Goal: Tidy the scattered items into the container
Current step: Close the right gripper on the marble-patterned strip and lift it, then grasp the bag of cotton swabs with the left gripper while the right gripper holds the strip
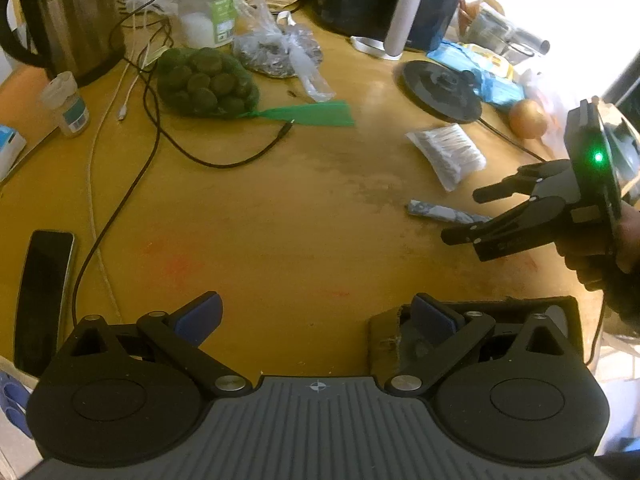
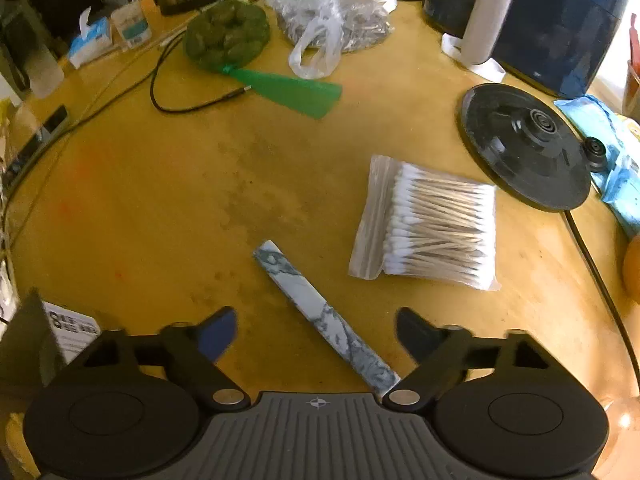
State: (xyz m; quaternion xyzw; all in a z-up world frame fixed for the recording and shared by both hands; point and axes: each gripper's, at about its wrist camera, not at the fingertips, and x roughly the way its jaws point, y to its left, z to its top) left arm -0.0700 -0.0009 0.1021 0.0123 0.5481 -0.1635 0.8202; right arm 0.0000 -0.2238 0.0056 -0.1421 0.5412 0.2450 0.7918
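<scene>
A: Left wrist view, go.

B: Left tongs (image 1: 316, 320) spread wide, nothing between them, hovering over bare yellow tabletop (image 1: 280, 208). Dark cardboard container (image 1: 384, 340) sits under the right-hand finger, at 5 o'clock in frame. Right tongs (image 1: 468, 216) come in from 3 o'clock, parted, empty, tips just above the near end of the marbled stick (image 1: 444, 212). Can't tell if they touch it.

A: Other items?

B: Bag of cotton swabs (image 1: 446, 152) at 2 o'clock, near the stick but apart. Black kettle base (image 1: 440, 88) beyond it, onion (image 1: 528, 118) just beside the base. Green net bag (image 1: 204, 84) of round things at 11 o'clock, steel kettle (image 1: 72, 16) behind it at 10. Phone (image 1: 42, 296) flat at 8 o'clock, black cable (image 1: 160, 148) looping past it.

A: Right wrist view?

B: Right tongs (image 2: 316, 332) wide, holding nothing. Marbled stick (image 2: 324, 316) lies flat on the tabletop (image 2: 180, 200), diagonal from 12 to 5 o'clock, running between the fingers and under the tool body. Neither pad touches it. Cotton swab bag (image 2: 428, 228) at 2 o'clock, clear of the stick. Kettle base (image 2: 524, 144) further out at 2, touching nothing. Net bag (image 2: 226, 34) at 11 o'clock, clear plastic bag (image 2: 336, 24) beside it at 12.

A: Container here?

B: Only a dark corner with a printed label (image 2: 74, 328) at 8 o'clock; can't tell if it's the same box.
</scene>
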